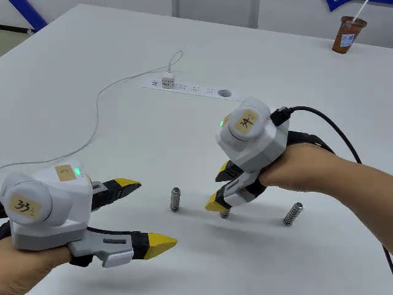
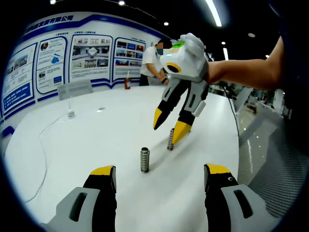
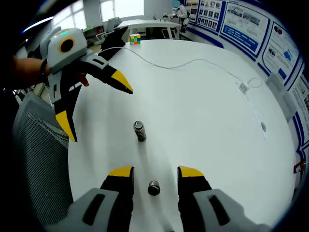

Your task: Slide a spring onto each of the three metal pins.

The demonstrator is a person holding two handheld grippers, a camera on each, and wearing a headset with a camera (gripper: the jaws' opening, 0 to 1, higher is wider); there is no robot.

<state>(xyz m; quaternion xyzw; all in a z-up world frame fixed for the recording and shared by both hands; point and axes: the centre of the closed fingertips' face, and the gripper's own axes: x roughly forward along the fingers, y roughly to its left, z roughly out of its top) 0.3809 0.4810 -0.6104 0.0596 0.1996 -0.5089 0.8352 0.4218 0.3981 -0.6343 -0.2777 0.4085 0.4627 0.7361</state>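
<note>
Three short metal springs stand on the white table [image 1: 123,141]. One spring [image 1: 175,199] is upright in the middle, also in the left gripper view [image 2: 144,159] straight ahead of my open left gripper [image 2: 159,170]. A second spring [image 1: 225,212] stands between the spread jaws of my open right gripper [image 1: 218,186]; in the right gripper view this spring [image 3: 153,188] has a gap on both sides. The third spring [image 1: 293,213] leans at the right. I cannot tell whether pins sit inside them. My left gripper [image 1: 143,213] hovers at the lower left, holding nothing.
A white power strip [image 1: 190,88] with a plugged adapter [image 1: 167,80] and a long cable [image 1: 98,117] lies at the back. A brown drink cup [image 1: 349,34] with a straw stands far right. A mesh chair [image 3: 34,159] is beside the table.
</note>
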